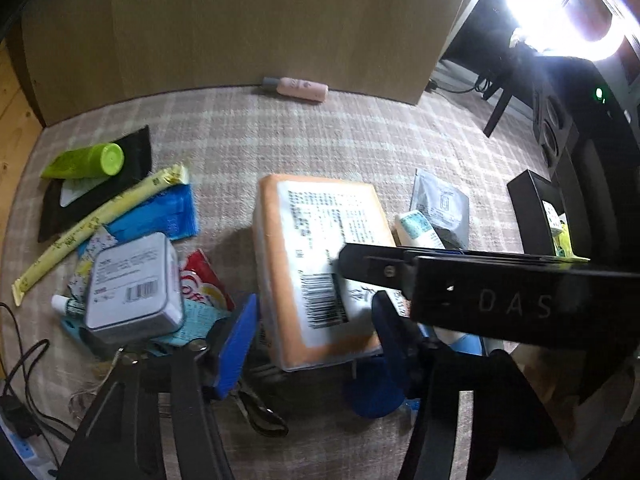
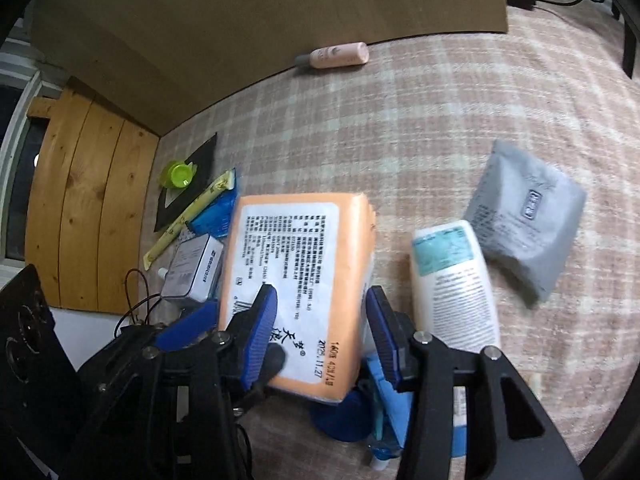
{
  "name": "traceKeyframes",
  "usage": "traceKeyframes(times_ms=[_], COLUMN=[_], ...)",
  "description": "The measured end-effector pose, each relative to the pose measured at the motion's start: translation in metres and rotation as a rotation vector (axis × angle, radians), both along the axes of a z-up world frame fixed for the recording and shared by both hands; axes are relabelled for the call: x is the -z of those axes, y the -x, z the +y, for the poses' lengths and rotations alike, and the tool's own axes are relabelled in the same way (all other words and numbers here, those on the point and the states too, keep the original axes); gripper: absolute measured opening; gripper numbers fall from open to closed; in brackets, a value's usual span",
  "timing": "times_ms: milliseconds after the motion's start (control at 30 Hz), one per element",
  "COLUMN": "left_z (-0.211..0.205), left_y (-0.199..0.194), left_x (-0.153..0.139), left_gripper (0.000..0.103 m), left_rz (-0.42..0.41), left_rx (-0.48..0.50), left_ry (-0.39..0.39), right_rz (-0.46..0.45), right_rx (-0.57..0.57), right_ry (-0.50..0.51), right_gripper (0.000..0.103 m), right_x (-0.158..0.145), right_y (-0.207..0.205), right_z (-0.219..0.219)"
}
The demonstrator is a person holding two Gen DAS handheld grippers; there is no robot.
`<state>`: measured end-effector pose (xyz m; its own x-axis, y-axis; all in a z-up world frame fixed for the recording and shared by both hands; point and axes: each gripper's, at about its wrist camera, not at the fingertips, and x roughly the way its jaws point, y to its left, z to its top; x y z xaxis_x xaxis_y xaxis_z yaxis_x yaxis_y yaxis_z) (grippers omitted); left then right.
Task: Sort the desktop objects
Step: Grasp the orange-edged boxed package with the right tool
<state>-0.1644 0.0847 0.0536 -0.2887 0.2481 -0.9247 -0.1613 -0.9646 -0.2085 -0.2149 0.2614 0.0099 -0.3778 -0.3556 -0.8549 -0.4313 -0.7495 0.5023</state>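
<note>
At frame centre, the orange tissue pack (image 2: 296,288) is laid with its long axis running from lower edge toward the top, between the spread fingers of the right gripper (image 2: 322,334). The left gripper (image 1: 316,344) is likewise held open around it.

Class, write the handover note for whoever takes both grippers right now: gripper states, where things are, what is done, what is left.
Left gripper: open, empty, at the near end of the orange pack.
Right gripper: open, straddling the same pack, not clamped.
Left pile: tin, green tube, yellow stick, blue packet.
Right of pack: white bottle, grey sachet. Pink bottle by the back board.
Done: no sorted groups visible.
Left: grasp pack, sort the rest.
</note>
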Motion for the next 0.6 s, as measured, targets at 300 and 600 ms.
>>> traceKeyframes(times_ms=[300,600], left_z=[0.007,0.041], left_y=[-0.003,-0.016], left_x=[-0.01,-0.053], left_gripper=[0.051,0.051], left_rz=[0.02,0.097], left_rx=[0.016,0.075], left_ry=[-0.005,-0.005], right_rz=[0.016,0.099], right_rx=[0.004,0.051], right_ry=[-0.006,-0.049], right_gripper=[0.045,0.045], right_x=[-0.005,-0.045], right_y=[-0.006,-0.046], right_z=[-0.004,0.013])
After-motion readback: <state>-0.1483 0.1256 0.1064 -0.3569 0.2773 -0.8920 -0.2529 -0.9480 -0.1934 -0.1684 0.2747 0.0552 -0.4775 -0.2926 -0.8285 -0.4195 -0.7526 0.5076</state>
